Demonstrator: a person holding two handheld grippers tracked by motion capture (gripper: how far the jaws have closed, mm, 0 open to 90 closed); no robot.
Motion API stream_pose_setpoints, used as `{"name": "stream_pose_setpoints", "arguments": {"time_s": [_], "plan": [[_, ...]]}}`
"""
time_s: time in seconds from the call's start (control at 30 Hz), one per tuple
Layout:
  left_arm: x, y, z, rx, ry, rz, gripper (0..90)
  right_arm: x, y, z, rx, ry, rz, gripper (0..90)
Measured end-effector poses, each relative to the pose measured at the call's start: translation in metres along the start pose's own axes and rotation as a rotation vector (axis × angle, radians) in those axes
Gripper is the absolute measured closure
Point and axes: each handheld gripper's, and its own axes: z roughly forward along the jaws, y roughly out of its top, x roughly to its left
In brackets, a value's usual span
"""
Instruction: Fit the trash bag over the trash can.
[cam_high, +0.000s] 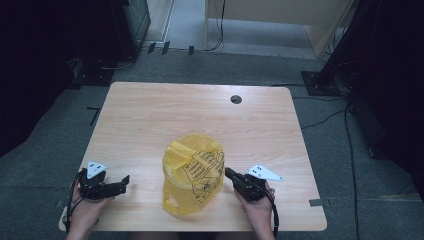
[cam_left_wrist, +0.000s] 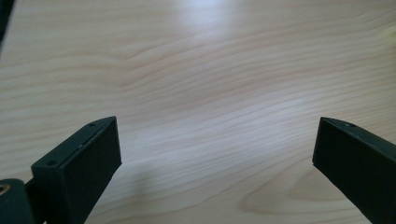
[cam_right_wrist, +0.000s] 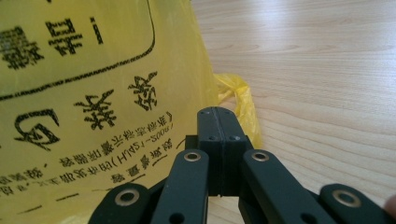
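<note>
a pale wooden table (cam_high: 150, 115) with rounded corners takes up the middle of the high view, standing on grey carpet with dark equipment and cables around it, and a small round cable hole (cam_high: 236, 99) sits near its far edge. on the near half of the table, a little right of centre, stands a crumpled yellow plastic bag (cam_high: 192, 172) printed with black characters and a framed label; it bulges upward, and a loose handle loop trails toward the near edge. in the right gripper view the bag (cam_right_wrist: 93, 93) rises large at the left, its print upside down, with a fold of yellow plastic lying on the wood beyond the jaw tips. a person's two forearms come in from the bottom of the high view. the right gripper (cam_high: 229, 173) lies just beside the bag's right side, pointing at it, its tip at or almost at the plastic, and whether it touches cannot be told; its two black jaws are pressed flat together with nothing between them, as the right gripper view (cam_right_wrist: 217, 112) shows. the left gripper (cam_high: 125, 182) sits near the table's near left corner, well apart from the bag and aimed toward it; in the left gripper view (cam_left_wrist: 215, 140) its jaws stand wide apart over bare wood grain, gripping nothing.
</note>
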Motion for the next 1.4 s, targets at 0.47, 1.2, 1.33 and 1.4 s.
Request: {"name": "stream_pose_setpoints", "arguments": {"time_s": [0.47,1.2,1.33,1.4], "plan": [[0.017,-0.012,0.012,-0.002,0.036,-0.013,0.6,-0.003,0.000,-0.005,-0.011,0.002,-0.062,90.0],[0.016,-0.012,0.013,-0.003,0.040,-0.015,0.8,-0.002,0.075,-0.038,-0.163,0.158,-0.222,90.0],[0.016,-0.012,0.013,-0.004,0.041,-0.017,0.7,0.024,0.103,-0.026,-0.139,0.269,-0.347,90.0],[0.016,-0.012,0.013,-0.004,0.040,-0.017,0.7,0.033,0.113,-0.018,-0.132,0.319,-0.395,90.0]]}}
